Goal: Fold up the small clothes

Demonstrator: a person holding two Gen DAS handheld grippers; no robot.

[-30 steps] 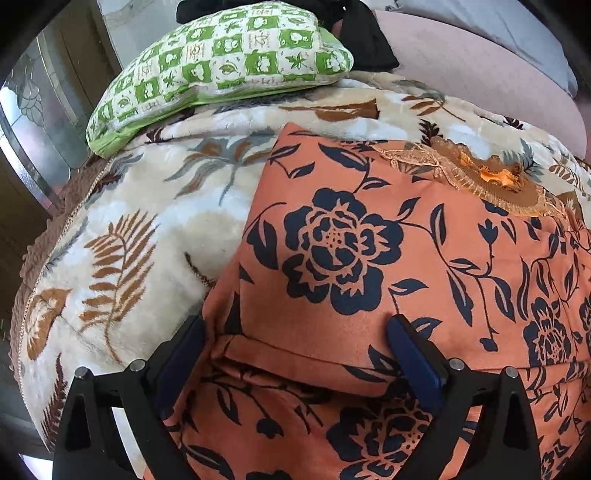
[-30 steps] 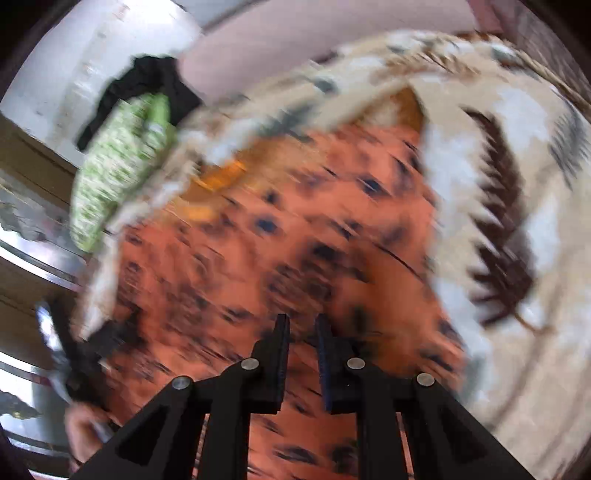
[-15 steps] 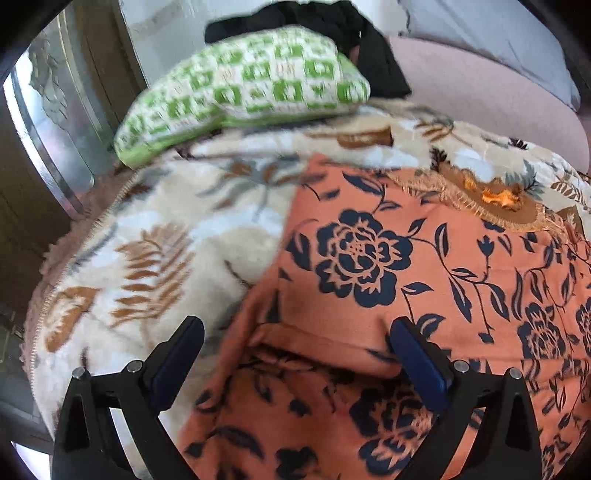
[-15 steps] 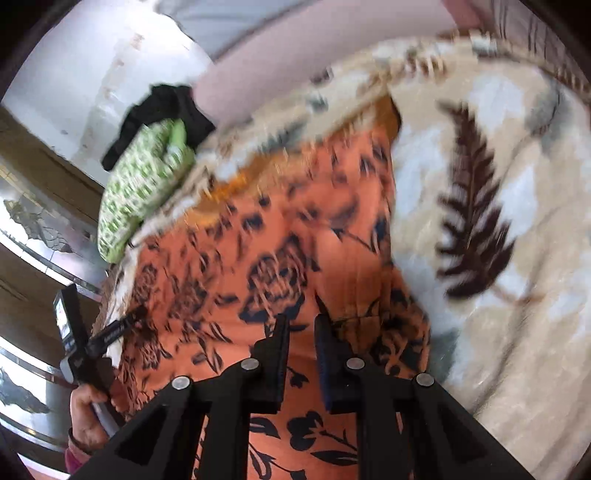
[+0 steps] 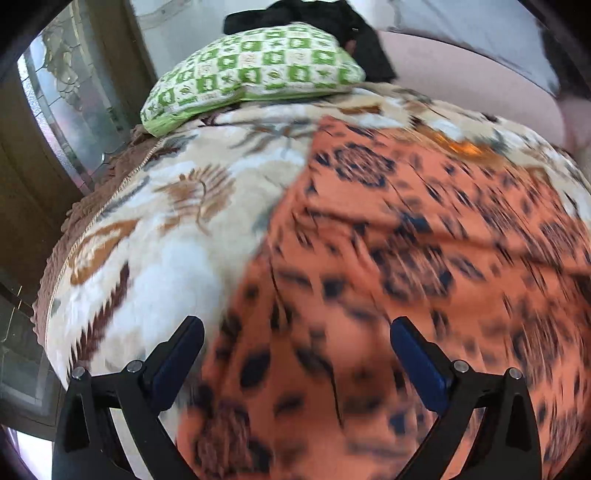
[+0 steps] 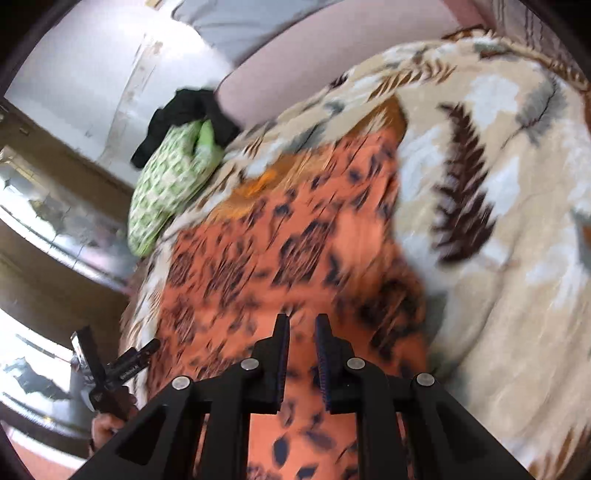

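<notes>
An orange garment point(image 5: 424, 240) with a dark blue flower print lies folded on a cream leaf-patterned blanket point(image 5: 177, 221); both views are blurred by motion. My left gripper point(image 5: 295, 339) hovers over the garment's near left part, jaws wide open, nothing between them. In the right wrist view the same garment point(image 6: 295, 251) stretches away ahead, and my right gripper point(image 6: 302, 326) hangs above its near end, shut to a narrow slit with no cloth visibly pinched. A hand point(image 6: 107, 428) carries the left gripper point(image 6: 110, 365) at the lower left of that view, beside the bed's edge.
A green checked pillow point(image 5: 255, 70) lies at the far end of the blanket with a black garment point(image 5: 332, 22) behind it. Pink bedding point(image 5: 461, 81) lies beyond. A wooden cabinet with glass panels point(image 5: 62, 118) stands close along the bed's left edge.
The left gripper drew back and to the left, still open; the garment's folded edge is no longer between its fingers. The right gripper also backed away, staying shut.
</notes>
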